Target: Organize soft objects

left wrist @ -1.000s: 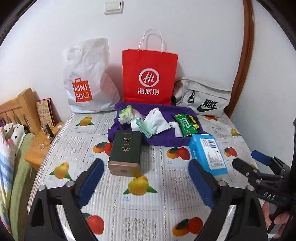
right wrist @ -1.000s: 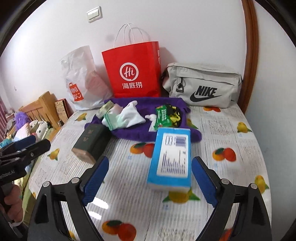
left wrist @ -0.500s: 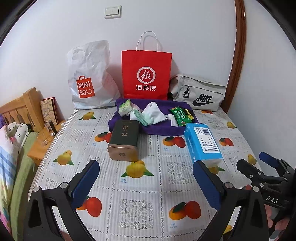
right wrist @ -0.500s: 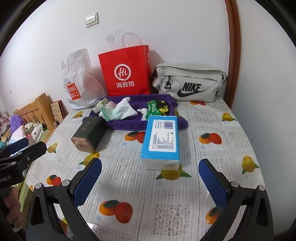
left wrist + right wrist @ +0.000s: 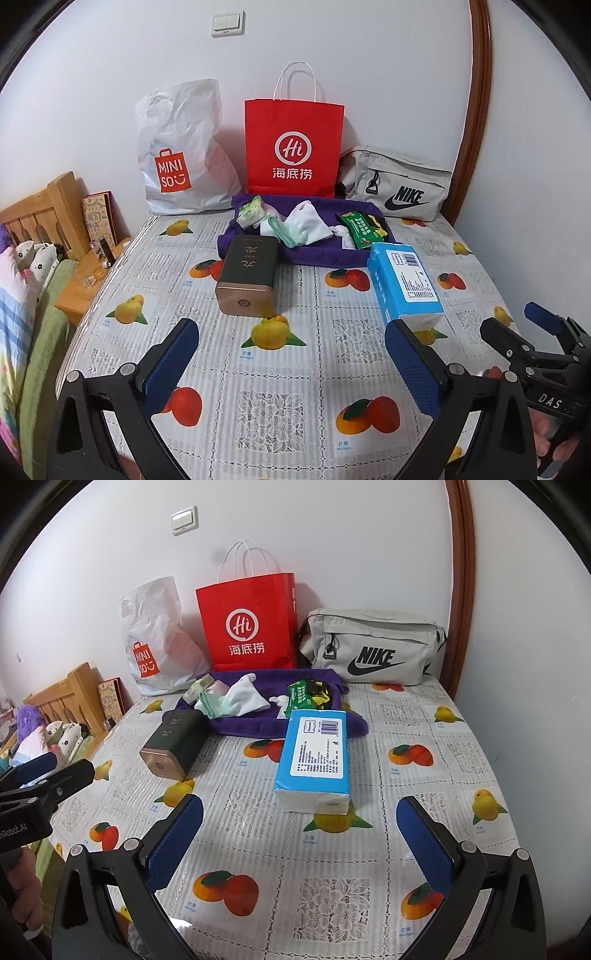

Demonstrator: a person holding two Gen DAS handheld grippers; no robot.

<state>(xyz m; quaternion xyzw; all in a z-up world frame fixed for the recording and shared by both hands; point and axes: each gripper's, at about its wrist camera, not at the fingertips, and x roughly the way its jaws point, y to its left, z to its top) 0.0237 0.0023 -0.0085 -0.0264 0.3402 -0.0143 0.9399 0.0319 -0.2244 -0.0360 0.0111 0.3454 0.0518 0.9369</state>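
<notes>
A purple towel (image 5: pixel 325 254) (image 5: pixel 255 723) lies at the back of the table with white socks (image 5: pixel 308 223) (image 5: pixel 243 699), a small tissue pack (image 5: pixel 251 212) and a green snack packet (image 5: pixel 360 229) (image 5: pixel 304 698) on it. A blue tissue pack (image 5: pixel 404 282) (image 5: pixel 316 753) and a dark green tin (image 5: pixel 249 275) (image 5: pixel 173 742) lie nearer. My left gripper (image 5: pixel 291 354) is open and empty, in front of the tin. My right gripper (image 5: pixel 299 830) is open and empty, just in front of the blue pack; it also shows at the right of the left wrist view (image 5: pixel 517 328).
A white Miniso bag (image 5: pixel 177 151), a red paper bag (image 5: pixel 293 147) and a grey Nike bag (image 5: pixel 399 184) stand against the back wall. A wooden nightstand (image 5: pixel 88 284) and a bed with plush toys (image 5: pixel 33 258) are to the left. The fruit-print tablecloth (image 5: pixel 280 402) covers the table.
Both grippers have pulled back from the objects and risen; more of the near table shows. Both stayed open. Nothing on the table moved.
</notes>
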